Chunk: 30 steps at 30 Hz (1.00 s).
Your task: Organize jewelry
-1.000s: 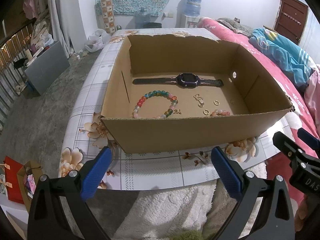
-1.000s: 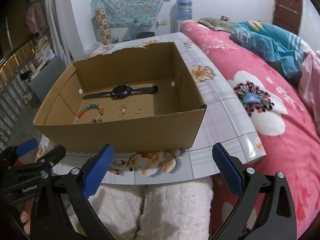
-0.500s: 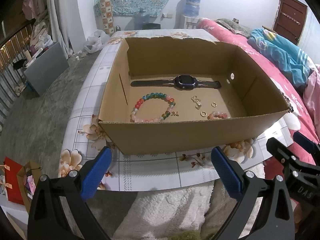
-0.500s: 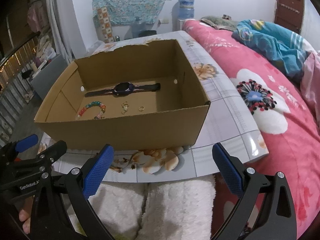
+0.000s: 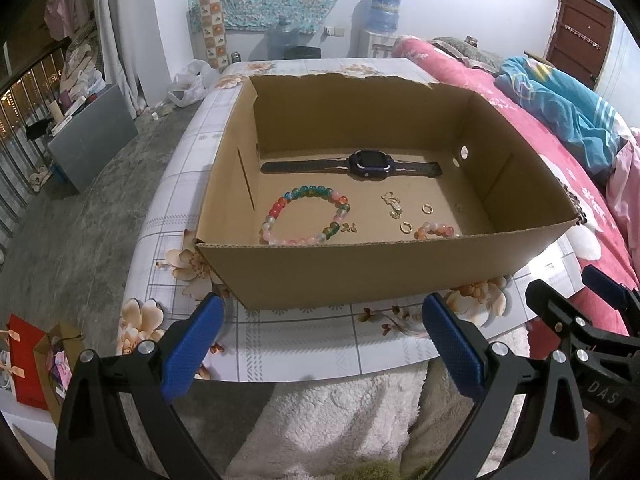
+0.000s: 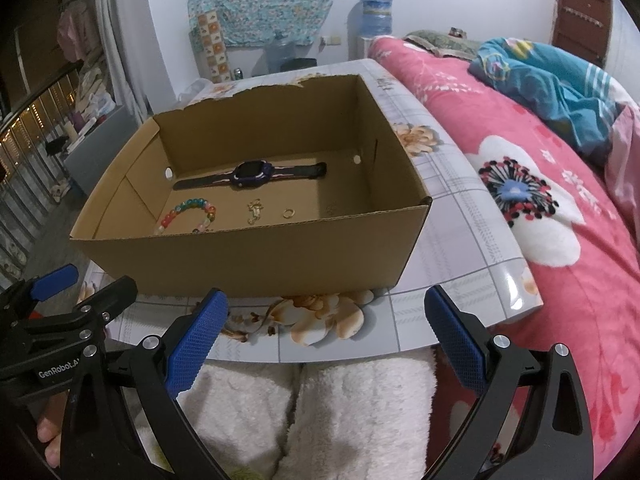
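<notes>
Left wrist view
Jaws, left gripper (image 5: pixel 322 332): spread wide and holding nothing, blue pads low in the picture, short of the cardboard box (image 5: pixel 360 276) and over the near edge of the bench (image 5: pixel 320 344).
Right gripper (image 5: pixel 576 320): seen at the right edge, near the box's right front corner; whether it is spread or closed cannot be told from here.
Cardboard box: open-topped, standing on the flower-patterned bench, far rim torn.
Watch (image 5: pixel 366 164): dark, lying flat and stretched out along the box's far wall.
Bead bracelet (image 5: pixel 306 216): multicoloured ring on the box floor, left of centre, nearer the front wall than the watch.
Small bead ring (image 5: pixel 436 231): pink and orange, against the box's front wall, right of centre.
Gold pieces (image 5: pixel 394 204): a clasp-like charm between bracelet and small bead ring; two little hoops just beside it.
Bed (image 5: pixel 520 112): pink cover, right of the box, beside the bench.

Right wrist view
Jaws, right gripper (image 6: pixel 326 330): spread wide, empty, before the box's (image 6: pixel 260 260) front wall.
Left gripper (image 6: pixel 60 300): at the lower left, beside the box's left front corner.
Watch (image 6: pixel 254 173): toward the box's far wall.
Bead bracelet (image 6: pixel 190 214): left part of the box floor, partly hidden by the front wall.
Gold pieces (image 6: pixel 255 211): mid-floor, a hoop to their right.
</notes>
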Tool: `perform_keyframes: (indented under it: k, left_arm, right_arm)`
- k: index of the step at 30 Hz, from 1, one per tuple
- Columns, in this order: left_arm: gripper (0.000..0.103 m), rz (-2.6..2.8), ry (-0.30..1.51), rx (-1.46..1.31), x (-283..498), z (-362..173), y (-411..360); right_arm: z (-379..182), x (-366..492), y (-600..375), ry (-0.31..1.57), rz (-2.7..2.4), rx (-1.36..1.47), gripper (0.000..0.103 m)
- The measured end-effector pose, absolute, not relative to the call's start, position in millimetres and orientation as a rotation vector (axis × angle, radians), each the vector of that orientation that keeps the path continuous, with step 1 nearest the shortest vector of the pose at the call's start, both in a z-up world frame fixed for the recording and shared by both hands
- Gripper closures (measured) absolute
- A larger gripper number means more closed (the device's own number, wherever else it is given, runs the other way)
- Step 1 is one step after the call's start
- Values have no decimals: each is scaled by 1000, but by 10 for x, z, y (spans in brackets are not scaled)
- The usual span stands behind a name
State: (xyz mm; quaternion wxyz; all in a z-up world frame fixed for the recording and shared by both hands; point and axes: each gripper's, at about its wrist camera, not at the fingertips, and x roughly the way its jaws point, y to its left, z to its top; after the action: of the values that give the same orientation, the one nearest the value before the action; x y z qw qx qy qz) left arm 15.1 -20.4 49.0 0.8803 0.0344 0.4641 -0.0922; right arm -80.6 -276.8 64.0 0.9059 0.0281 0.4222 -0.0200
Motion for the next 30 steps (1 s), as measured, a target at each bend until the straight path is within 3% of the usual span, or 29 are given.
perform_keyframes:
  k: [30]
  left_arm:
    - [6,-185,959,75,158,500,-184]
  right_arm:
    - [647,-799,-2773,873,-41,57,8]
